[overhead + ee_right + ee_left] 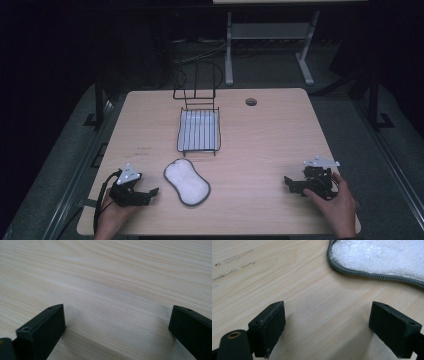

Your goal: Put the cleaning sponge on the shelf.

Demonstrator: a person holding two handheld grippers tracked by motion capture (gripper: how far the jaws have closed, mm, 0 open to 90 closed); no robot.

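Observation:
A white peanut-shaped pad with a grey rim (187, 182) lies flat on the wooden table (260, 135), just in front of a black wire rack (199, 129). My left gripper (151, 194) rests low at the table's front left, open, its jaws pointing toward the pad with bare wood between them. In the left gripper view the pad (382, 257) lies ahead and to the right of the gripper (328, 322). My right gripper (289, 184) sits at the front right, open over bare wood (117, 325), far from the pad.
The wire rack has a tall wire back standing at its far end (196, 80). A round cable hole (251, 102) is in the table's far right area. A desk frame (270, 35) stands on the floor beyond the table.

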